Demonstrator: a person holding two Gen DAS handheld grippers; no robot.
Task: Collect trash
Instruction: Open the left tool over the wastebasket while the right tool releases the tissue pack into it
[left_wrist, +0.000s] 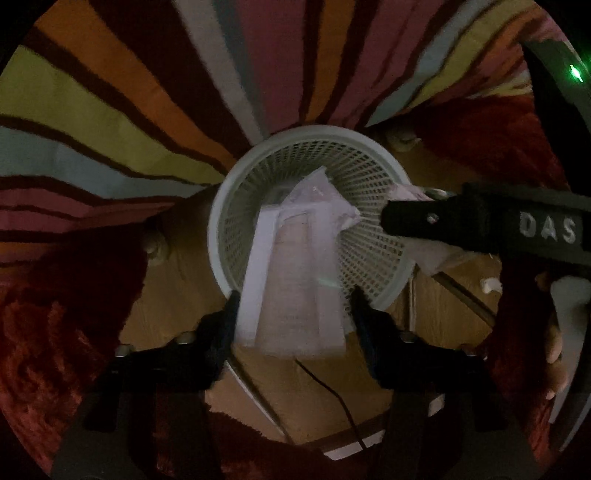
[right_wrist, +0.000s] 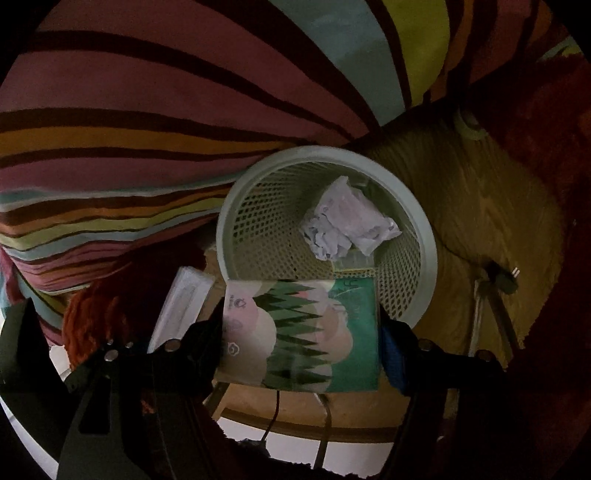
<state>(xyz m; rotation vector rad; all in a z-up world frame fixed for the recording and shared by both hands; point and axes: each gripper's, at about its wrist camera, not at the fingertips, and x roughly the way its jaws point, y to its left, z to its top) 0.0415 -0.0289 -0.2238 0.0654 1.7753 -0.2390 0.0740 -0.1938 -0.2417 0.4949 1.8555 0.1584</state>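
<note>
Trash: folded pale paper sheet (left_wrist: 295, 280) between spread left gripper (left_wrist: 293, 314) jaws, long axis pointing into white perforated plastic basket (left_wrist: 369, 166) beside striped rug (left_wrist: 110, 110). Right gripper (right_wrist: 301, 332) jaws parted around green printed carton (right_wrist: 303, 332) at basket rim; crumpled paper wad (right_wrist: 347, 221) lies inside.

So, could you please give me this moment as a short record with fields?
bin: white mesh basket on a wood floor, beside a striped rug
in bin: crumpled paper
left gripper: open, folded white paper between its fingers, over the basket rim
right gripper: open, green printed card between its fingers, at the basket's near rim
grip: pads appear clear of both items
</note>
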